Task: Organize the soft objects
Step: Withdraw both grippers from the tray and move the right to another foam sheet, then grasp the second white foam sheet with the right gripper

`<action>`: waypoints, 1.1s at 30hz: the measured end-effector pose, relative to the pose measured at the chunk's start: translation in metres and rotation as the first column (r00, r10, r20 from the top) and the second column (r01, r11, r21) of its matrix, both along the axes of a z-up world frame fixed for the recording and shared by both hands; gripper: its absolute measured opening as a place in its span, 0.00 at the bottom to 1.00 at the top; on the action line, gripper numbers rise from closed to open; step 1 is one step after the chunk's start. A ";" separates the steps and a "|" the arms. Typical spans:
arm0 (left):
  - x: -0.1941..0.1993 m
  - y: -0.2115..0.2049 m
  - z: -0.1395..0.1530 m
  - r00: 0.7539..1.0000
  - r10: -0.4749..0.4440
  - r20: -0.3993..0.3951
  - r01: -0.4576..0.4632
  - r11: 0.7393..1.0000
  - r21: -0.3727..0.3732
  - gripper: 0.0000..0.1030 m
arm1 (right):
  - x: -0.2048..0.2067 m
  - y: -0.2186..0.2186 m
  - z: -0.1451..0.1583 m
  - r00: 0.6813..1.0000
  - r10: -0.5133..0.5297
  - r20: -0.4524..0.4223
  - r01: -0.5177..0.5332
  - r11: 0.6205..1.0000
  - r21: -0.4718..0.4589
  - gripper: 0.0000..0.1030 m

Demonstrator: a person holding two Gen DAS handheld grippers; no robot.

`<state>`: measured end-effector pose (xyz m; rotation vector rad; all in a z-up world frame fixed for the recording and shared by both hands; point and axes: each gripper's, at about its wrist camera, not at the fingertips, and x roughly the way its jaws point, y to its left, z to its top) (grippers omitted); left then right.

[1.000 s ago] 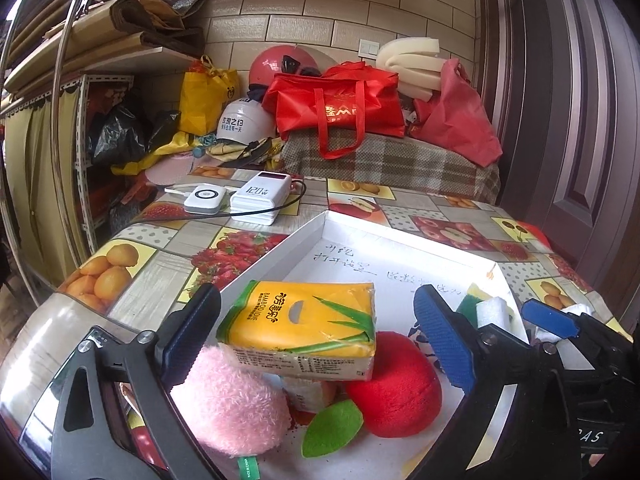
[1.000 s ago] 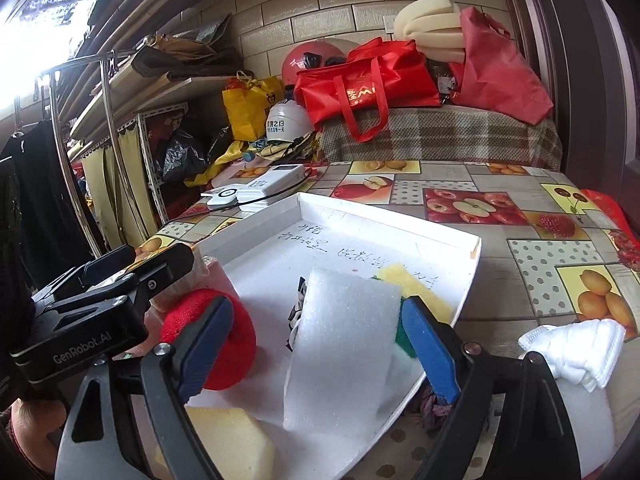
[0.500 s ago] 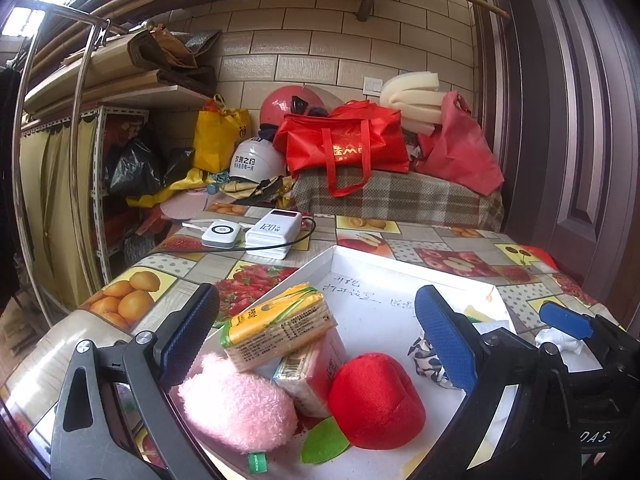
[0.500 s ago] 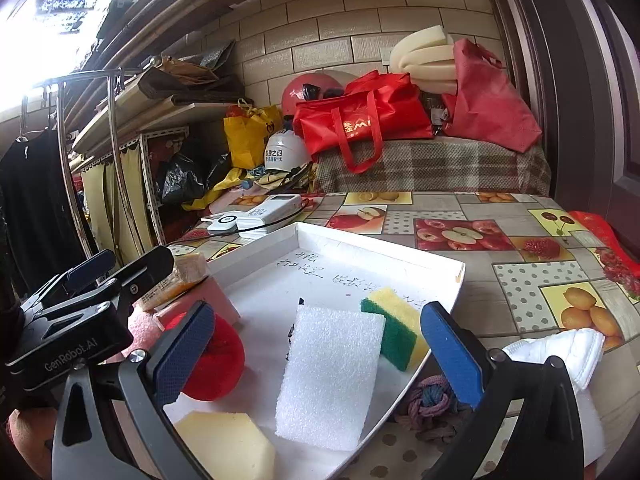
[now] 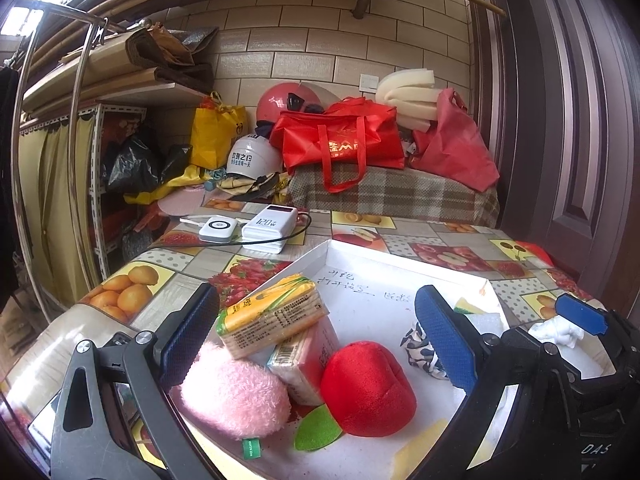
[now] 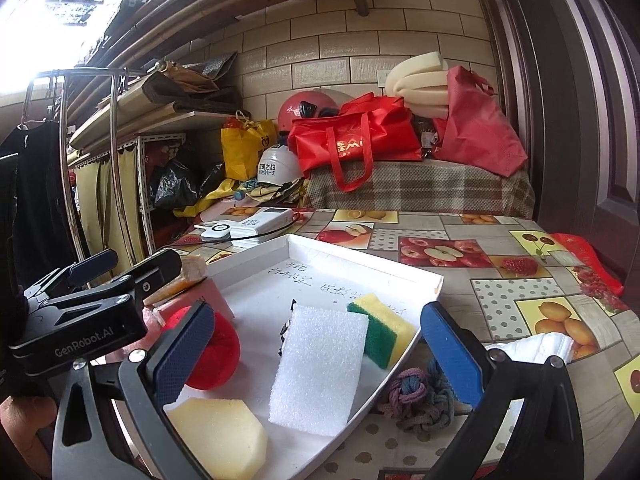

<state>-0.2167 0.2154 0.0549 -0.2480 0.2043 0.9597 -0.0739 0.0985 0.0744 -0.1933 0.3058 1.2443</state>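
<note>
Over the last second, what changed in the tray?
Left tool let go of the yellow tissue pack, now leaning on the pink pack. Right tool released the white foam sheet, now flat. Both tools pulled back, open. Red plush, tray unmoved.

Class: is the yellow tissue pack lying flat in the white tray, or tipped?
Tipped: the yellow tissue pack leans on a pink tissue pack inside the white tray.

Your open room: bare tray [image 6: 372, 276] floor, frame centre. Lower left blocked: red plush [image 5: 366, 388], tissue packs [image 5: 272, 316]. Foam [image 6: 320, 368], sponge [image 6: 382, 330] block lower centre.
</note>
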 end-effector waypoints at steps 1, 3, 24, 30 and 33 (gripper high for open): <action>0.001 -0.002 0.000 1.000 -0.004 -0.005 0.004 1.000 0.004 0.96 | -0.001 -0.002 0.000 1.000 -0.013 0.005 0.013 1.000 -0.002 1.00; 0.004 -0.006 0.000 1.000 -0.014 -0.014 0.014 1.000 0.010 0.96 | -0.002 -0.006 0.001 0.999 -0.041 0.020 0.041 0.999 0.001 1.00; 0.034 -0.055 0.002 0.953 -0.288 -0.092 0.293 0.955 0.047 0.96 | 0.118 -0.140 -0.008 0.946 -0.299 -0.124 0.276 0.945 -0.173 1.00; 0.043 -0.072 0.004 0.936 -0.328 -0.129 0.338 0.938 0.070 0.96 | 0.123 -0.108 -0.026 0.963 -0.223 -0.153 0.165 0.932 -0.324 1.00; 0.049 -0.075 0.004 0.933 -0.331 -0.139 0.341 0.938 0.061 0.96 | 0.123 -0.087 -0.030 0.971 -0.202 -0.128 0.144 0.921 -0.362 1.00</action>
